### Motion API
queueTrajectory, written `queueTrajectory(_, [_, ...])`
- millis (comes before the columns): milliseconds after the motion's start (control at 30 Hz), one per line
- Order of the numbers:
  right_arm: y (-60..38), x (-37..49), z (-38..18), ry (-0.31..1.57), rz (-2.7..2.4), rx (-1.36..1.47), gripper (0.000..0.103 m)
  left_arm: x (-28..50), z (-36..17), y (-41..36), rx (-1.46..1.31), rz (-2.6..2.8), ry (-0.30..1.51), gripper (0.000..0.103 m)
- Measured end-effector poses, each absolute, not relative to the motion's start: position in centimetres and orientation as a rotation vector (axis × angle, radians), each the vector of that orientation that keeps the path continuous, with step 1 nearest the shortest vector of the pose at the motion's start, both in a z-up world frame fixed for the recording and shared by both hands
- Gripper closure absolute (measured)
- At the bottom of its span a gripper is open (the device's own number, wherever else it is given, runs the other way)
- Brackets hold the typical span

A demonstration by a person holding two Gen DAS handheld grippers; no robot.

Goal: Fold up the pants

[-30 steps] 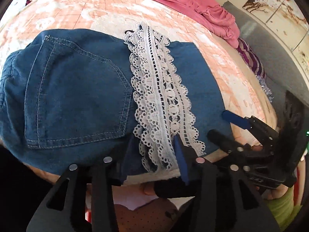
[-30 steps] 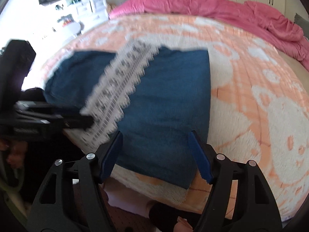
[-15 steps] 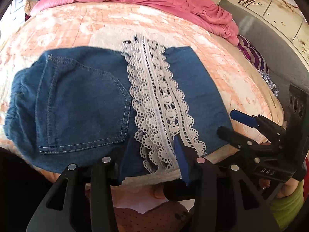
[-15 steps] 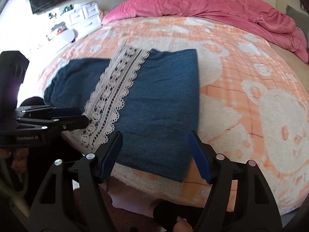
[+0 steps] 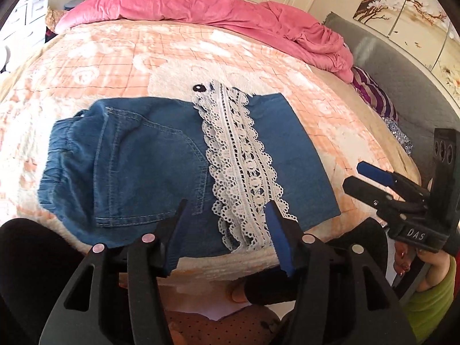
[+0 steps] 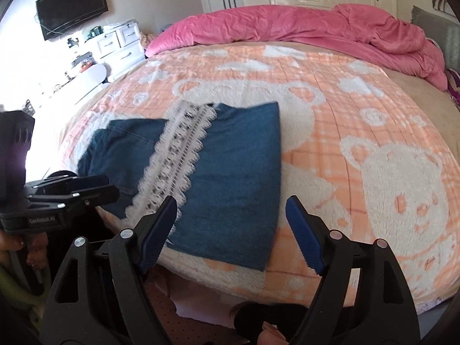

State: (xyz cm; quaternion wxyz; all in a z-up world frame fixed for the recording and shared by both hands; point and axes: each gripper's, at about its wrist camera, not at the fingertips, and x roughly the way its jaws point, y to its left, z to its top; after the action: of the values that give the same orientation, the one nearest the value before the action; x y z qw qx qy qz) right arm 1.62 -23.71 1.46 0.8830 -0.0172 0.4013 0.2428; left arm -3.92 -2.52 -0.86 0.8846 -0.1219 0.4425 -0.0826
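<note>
We see the folded denim pants [image 5: 161,169] lying flat on the peach bear blanket [image 6: 373,132], near its front edge — a white lace strip [image 5: 241,169] crossing them. Our left gripper [image 5: 227,227] and right gripper [image 6: 231,224] hang above that edge, jaws apart and just widened, nothing between them. The pink duvet [image 5: 230,14] lies bunched at the blanket's far side.

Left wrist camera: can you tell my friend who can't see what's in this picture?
Folded blue denim pants with a white lace strip lie on a peach teddy-bear blanket. The left gripper hovers open above their near edge, holding nothing.
</note>
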Motion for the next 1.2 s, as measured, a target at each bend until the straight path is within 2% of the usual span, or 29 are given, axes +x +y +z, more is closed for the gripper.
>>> queueTrajectory(100, [-22.3,1.9,2.6,0.817,0.534,-0.057,0.027,-4.2,-0.6,-1.6,-0.271,-0.161,0.915,0.045])
queueTrajectory(267, [-19.5,2.8,4.3,0.797,0.589,-0.096,0.023,-4.9,-0.1,0.8,-0.298,-0.103,0.895,0.044])
queueTrajectory(333, [-18.2,3.4,5.0,0.794,0.621,-0.101,0.022,-5.2,0.1,2.0,-0.314,-0.075,0.884,0.031])
queueTrajectory(500, [-14.9,5.4,5.6,0.816,0.683,-0.124,0.02,-5.6,0.4,4.8,-0.345,-0.01,0.867,0.031])
queueTrajectory(600, [-13.1,6.5,5.5,0.828,0.71,-0.15,0.018,-5.6,0.2,6.2,-0.375,0.018,0.869,0.019])
queueTrajectory(633, [-12.4,6.8,5.5,0.836,0.725,-0.154,0.018,-5.6,0.0,6.5,-0.383,0.024,0.873,0.018])
queueTrajectory(1067, [-4.0,10.0,4.4,0.934,0.926,-0.276,0.015,-2.8,-2.5,8.3,-0.438,0.024,0.911,0.017])
queueTrajectory(1167, [-1.6,10.7,3.8,0.97,0.978,-0.331,0.015,-2.3,-2.8,8.5,-0.443,0.018,0.898,0.02])
queueTrajectory(1200, [-0.9,11.0,3.5,0.98,0.992,-0.349,0.015,-2.2,-3.0,8.5,-0.441,0.02,0.901,0.027])
